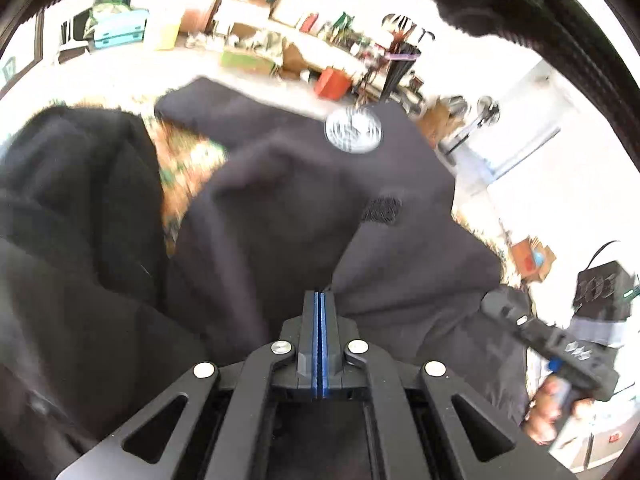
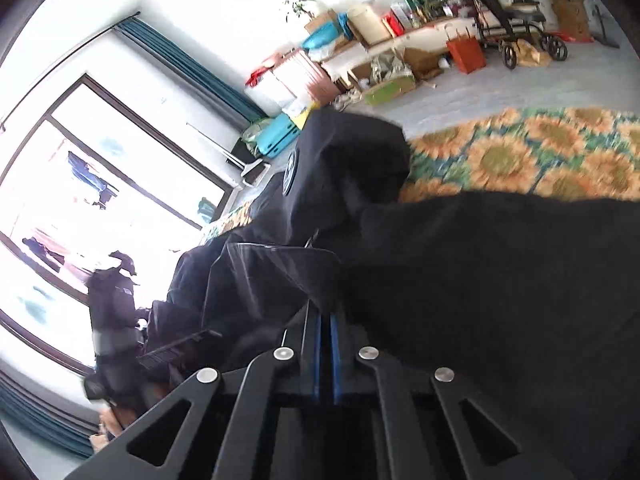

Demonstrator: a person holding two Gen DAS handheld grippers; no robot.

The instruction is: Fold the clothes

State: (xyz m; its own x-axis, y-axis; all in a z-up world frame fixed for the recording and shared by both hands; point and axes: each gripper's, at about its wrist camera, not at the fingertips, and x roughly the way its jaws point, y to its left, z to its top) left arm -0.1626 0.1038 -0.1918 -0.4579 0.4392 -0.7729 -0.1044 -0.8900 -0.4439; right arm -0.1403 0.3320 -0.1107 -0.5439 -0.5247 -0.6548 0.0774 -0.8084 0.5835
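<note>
Blue-padded jaws of the left gripper sit nearest the lens, pressed together with a fold of the black garment bunched at their tips; the pinch looks real, though the cloth hides the very ends. In the right wrist view, the right gripper has its jaws drawn together too, its tips buried under a drape of the same garment, so it seems to be pinching fabric as well.

Taking the round white logo as landmark: the garment spreads below and to both sides of it, heaped in soft ridges over a sunflower-patterned cover, which shows just left of the logo. A dark fuzzy patch lies below the logo, slightly right.

Judging by the folds, the cloth is thick, limp and fairly heavy for clothing, likely a fleece or sweatshirt. It will sag between the two holds and not keep a crease by itself. It should not slip from the pads. Hems, shoulder seams or cuffs would give the firmest hold; a single layer mid-panel would only drag the rest along.
</note>
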